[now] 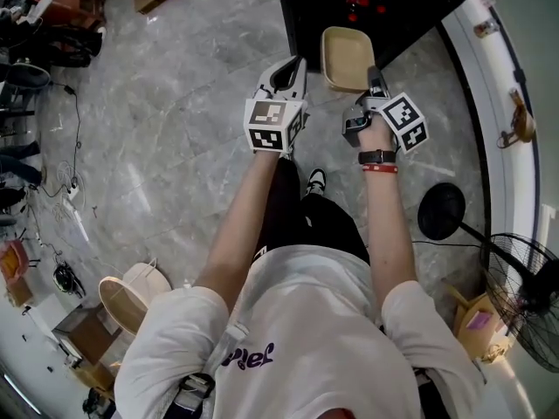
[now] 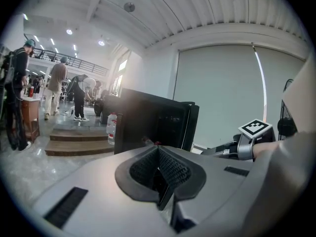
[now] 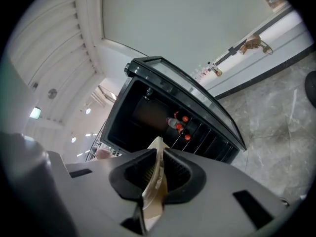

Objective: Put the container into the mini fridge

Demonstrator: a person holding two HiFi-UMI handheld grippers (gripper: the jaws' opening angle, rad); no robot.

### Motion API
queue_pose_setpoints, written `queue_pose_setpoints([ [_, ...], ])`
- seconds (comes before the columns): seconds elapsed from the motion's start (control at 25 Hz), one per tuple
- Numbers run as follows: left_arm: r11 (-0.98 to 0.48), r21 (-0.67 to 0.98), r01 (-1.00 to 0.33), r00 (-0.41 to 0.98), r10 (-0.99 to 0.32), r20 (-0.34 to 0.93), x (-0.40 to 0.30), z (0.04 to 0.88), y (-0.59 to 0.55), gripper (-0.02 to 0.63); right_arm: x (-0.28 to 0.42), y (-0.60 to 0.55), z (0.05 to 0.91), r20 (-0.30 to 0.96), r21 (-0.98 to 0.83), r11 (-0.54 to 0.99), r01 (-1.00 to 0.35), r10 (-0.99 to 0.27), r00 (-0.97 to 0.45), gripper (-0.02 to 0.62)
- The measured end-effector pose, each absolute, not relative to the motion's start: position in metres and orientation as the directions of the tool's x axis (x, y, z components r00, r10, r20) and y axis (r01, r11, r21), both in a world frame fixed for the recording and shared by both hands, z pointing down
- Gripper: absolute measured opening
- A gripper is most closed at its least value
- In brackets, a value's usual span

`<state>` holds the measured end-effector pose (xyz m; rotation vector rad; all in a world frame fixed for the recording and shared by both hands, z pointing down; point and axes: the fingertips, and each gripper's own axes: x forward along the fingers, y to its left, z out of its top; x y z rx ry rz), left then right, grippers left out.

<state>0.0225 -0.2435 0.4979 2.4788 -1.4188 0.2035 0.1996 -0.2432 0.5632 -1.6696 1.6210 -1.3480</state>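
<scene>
Plainly, the right gripper (image 1: 374, 77) is clenched on the container (image 1: 346, 56). Its two jaws pinch the near rim, and the beige tray juts out ahead of them, tilted, with its hollow side showing from above. In the right gripper view, the same rim (image 3: 152, 201) runs up through the narrow slot between the pads of the right gripper (image 3: 158, 156), and both pads press on it.

The left gripper (image 1: 292, 68) grasps nothing. In the left gripper view, its jaws (image 2: 159, 154) are shut together with nothing between them. It sits just to the left of the right gripper, about level with it and apart from the container.

Ahead of both grippers stands the fridge (image 1: 410, 7), open and dark inside. The container's far edge overlaps its front edge in the head view, though whether it is past the opening cannot be told. Past the right gripper's jaws, a few red-capped bottles (image 3: 180, 122) sit in the fridge (image 3: 140, 113).

Beyond the left gripper's jaws, the fridge (image 2: 150, 125) shows as a black box. The right gripper's marker cube (image 2: 256, 128) lies off to their right.

Below both grippers is grey marble floor (image 1: 175, 147).
</scene>
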Motion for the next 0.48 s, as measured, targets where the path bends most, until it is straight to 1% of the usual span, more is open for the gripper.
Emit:
queue_pose_setpoints([
  [0.48, -0.495, 0.151, -0.855, 0.517, -0.807, 0.283, 0.009, 0.538, -0.308, 0.018, 0.184, -0.332, 0.594, 0.321, -0.827, -0.191, -0.529, -0.933, -0.165, 0.055],
])
